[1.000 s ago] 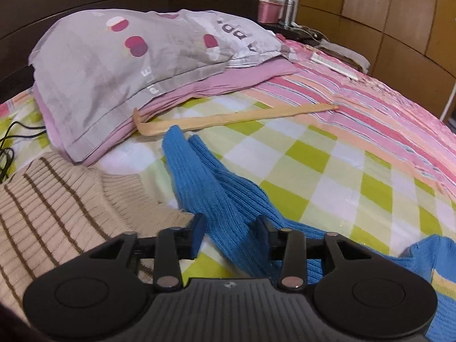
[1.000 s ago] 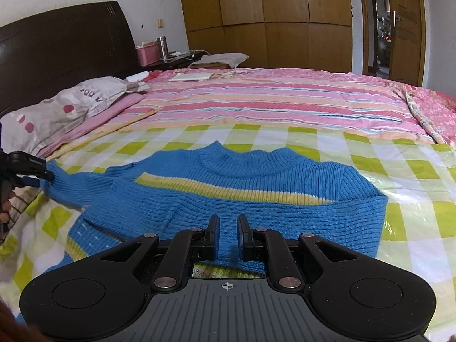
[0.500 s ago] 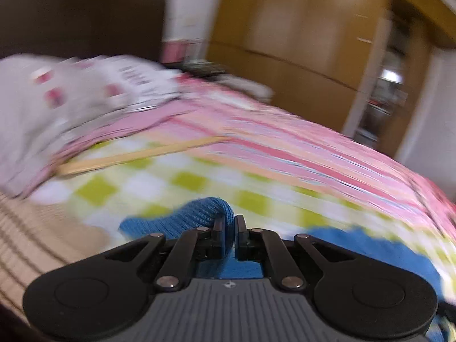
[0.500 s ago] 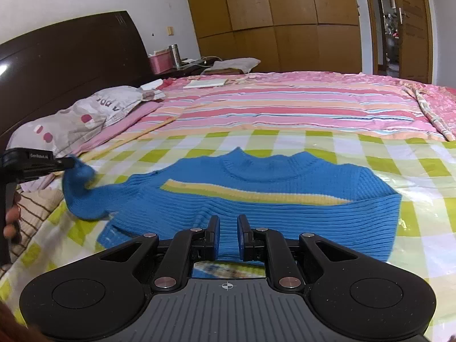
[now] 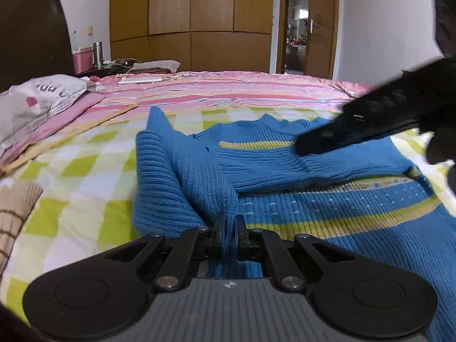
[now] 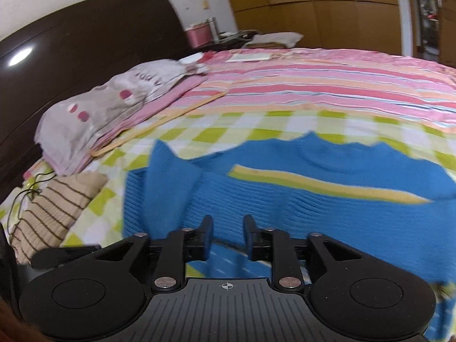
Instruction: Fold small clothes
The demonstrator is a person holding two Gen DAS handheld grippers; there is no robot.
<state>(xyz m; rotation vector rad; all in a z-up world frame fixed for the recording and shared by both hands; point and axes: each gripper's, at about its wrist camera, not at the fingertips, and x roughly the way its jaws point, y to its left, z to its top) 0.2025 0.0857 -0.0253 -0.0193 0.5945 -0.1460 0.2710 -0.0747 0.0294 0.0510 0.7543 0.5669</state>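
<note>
A blue knit sweater with yellow stripes lies spread on the checked bedspread. My left gripper is shut on the end of its left sleeve, which is folded in over the sweater's body. The right gripper shows in the left wrist view as a black shape low over the sweater's chest. In the right wrist view the right gripper hovers over the sweater. Its jaws are opening, with blue fabric behind the gap and nothing pressed between the pads.
A beige brown-striped sweater lies at the left edge of the bed. A grey pillow on pink cloth rests against the dark headboard, with a wooden stick beside it. A pink striped quilt covers the far half.
The left gripper closed on the sleeve end and carried it right, folding it over the sweater's body. The right gripper moved in over the sweater and its jaws widened.
</note>
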